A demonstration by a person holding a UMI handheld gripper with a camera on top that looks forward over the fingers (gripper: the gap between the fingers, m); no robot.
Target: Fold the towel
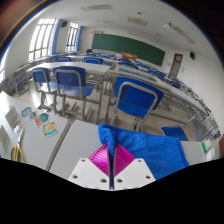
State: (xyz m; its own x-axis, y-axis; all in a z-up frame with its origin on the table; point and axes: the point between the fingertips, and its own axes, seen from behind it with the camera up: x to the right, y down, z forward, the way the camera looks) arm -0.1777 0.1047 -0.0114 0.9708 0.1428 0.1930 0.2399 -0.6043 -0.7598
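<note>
A blue towel point(150, 150) lies on a white table point(50, 150), spreading ahead of the fingers and to their right. My gripper point(112, 165) is shut on the towel: the two magenta pads point(100, 160) meet with a thin strip of blue cloth pinched between them. The cloth rises from the pads and fans out beyond them. The part of the towel under the fingers is hidden.
Small coloured items point(40, 120) lie on the table at the left. Beyond the table stand rows of desks with blue chairs point(130, 100). A green board point(125, 45) hangs on the far wall and windows point(45, 40) are at the left.
</note>
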